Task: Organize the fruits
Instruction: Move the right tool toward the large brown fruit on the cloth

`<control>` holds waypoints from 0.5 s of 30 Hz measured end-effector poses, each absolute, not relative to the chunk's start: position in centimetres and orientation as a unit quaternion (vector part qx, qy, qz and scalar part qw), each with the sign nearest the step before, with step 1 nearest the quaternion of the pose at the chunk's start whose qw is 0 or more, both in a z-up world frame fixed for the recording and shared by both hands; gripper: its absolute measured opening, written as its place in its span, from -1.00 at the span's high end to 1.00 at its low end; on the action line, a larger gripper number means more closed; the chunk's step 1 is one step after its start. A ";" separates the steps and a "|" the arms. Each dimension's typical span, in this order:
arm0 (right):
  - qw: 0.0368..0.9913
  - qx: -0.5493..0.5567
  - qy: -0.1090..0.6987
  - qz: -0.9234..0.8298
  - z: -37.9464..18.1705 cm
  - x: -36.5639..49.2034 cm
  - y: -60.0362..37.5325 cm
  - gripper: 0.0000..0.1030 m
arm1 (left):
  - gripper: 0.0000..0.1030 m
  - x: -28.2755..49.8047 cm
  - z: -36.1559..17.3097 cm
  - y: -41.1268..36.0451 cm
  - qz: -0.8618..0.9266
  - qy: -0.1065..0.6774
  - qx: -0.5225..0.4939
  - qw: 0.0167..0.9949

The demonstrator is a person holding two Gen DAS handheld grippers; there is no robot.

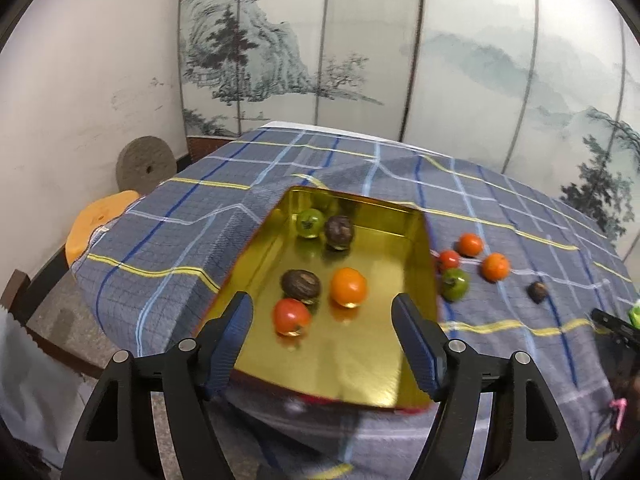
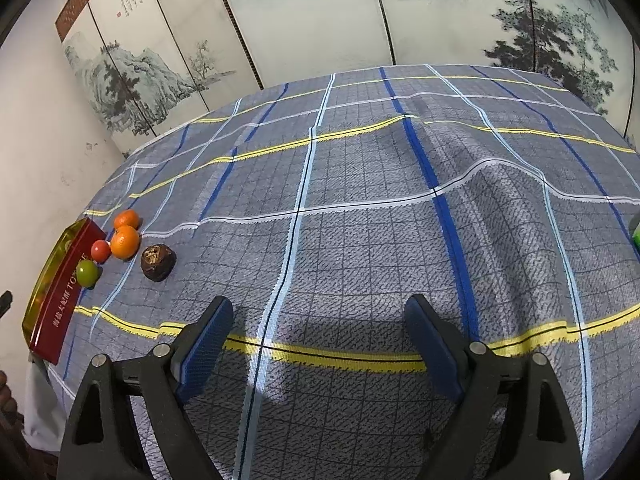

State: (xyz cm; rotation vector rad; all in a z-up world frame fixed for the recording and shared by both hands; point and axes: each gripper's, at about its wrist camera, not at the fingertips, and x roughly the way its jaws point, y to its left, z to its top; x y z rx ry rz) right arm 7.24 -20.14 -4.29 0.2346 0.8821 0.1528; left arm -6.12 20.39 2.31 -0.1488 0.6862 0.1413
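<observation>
Left gripper [image 1: 322,320]: jaws spread wide, blue pads apart, nothing between them, poised over the near end of the gold tin tray [image 1: 360,364]. Right gripper [image 2: 318,326]: likewise wide open and empty, held above bare plaid tablecloth [image 2: 360,240], well apart from any fruit.

From the left wrist view, looked down into the tray's interior: nearest, a red tomato [image 1: 291,317]; just beyond, a dark brown fruit [image 1: 301,286] and an orange [image 1: 348,287] side by side; at the far end, a green tomato [image 1: 310,223] touching a second dark brown fruit [image 1: 339,232]. Outside the tray's right wall, on the cloth: a loose green tomato [image 1: 455,284], a small red tomato [image 1: 448,260], two loose oranges [image 1: 495,267], and farther right a lone dark fruit [image 1: 538,291]. Beyond the table: a stone disc [image 1: 147,164] against the wall and a painted folding screen [image 1: 360,40].

From the right wrist view, tray interior hidden; only the red outer side with printed lettering [image 2: 64,296] seen at the left edge. Same loose cluster seen beside it: green, red, two oranges, and the dark fruit nearest the gripper, its cut top visible. Right half of the cloth rumpled and bare, save for a green sliver at the far right edge, too cropped to identify.
</observation>
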 end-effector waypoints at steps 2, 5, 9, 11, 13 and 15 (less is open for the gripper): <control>0.895 0.098 0.431 0.067 -4.1 7.2 -19.6 -0.67 | -0.40 -6.8 2.6 19.7 0.053 0.338 -0.072 0.937; 0.900 0.079 0.418 0.090 -2.5 6.7 -18.5 -0.26 | -0.41 -7.9 2.9 18.3 0.036 0.342 -0.048 0.938; 0.906 0.016 0.383 0.179 1.4 6.1 -14.4 -0.22 | -0.41 -9.1 3.0 16.9 0.029 0.338 -0.019 0.941; 0.898 -0.008 0.389 0.206 1.6 6.8 -12.7 -0.21 | -0.41 -9.4 2.9 16.6 0.027 0.339 -0.018 0.940; 0.888 -0.027 0.401 0.226 1.0 7.8 -11.3 -0.21 | -0.41 -9.5 2.7 16.6 0.024 0.345 -0.024 0.938; 0.880 -0.033 0.411 0.234 0.2 8.6 -10.7 -0.21 | -0.41 -9.7 2.6 16.8 0.022 0.349 -0.028 0.936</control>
